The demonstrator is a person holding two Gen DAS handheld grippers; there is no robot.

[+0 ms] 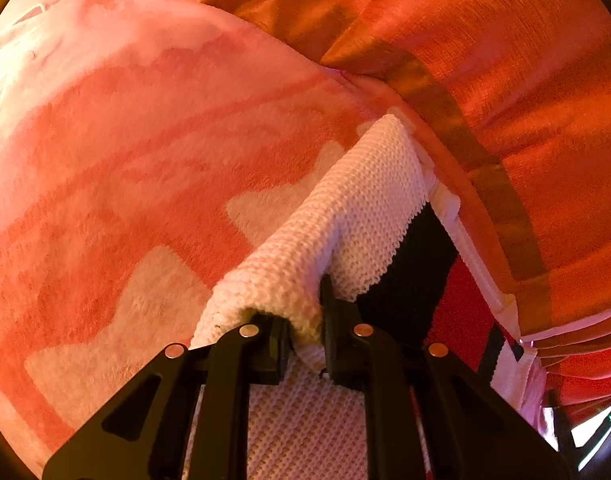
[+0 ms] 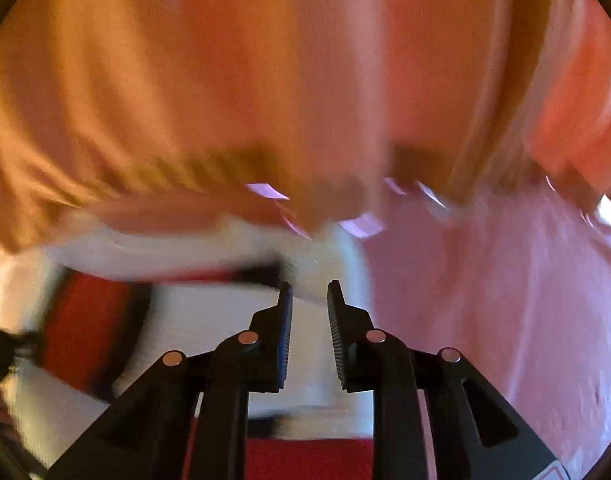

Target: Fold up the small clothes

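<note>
A small knit garment (image 1: pixel 345 208), white with black and red blocks, lies on a pink and white fleece blanket (image 1: pixel 145 128). My left gripper (image 1: pixel 305 320) is shut on a rolled white edge of the garment and holds it lifted off the blanket. In the right wrist view the image is blurred by motion. My right gripper (image 2: pixel 309 296) hovers over the same garment (image 2: pixel 209 320), its jaws a narrow gap apart with nothing between them.
An orange curtain or bedcover (image 1: pixel 485 60) hangs close behind the garment and fills the far side in the right wrist view (image 2: pixel 265 60). Pink blanket (image 2: pixel 485 300) lies to the right of my right gripper. A dark object (image 2: pixel 1 344) shows at the left edge.
</note>
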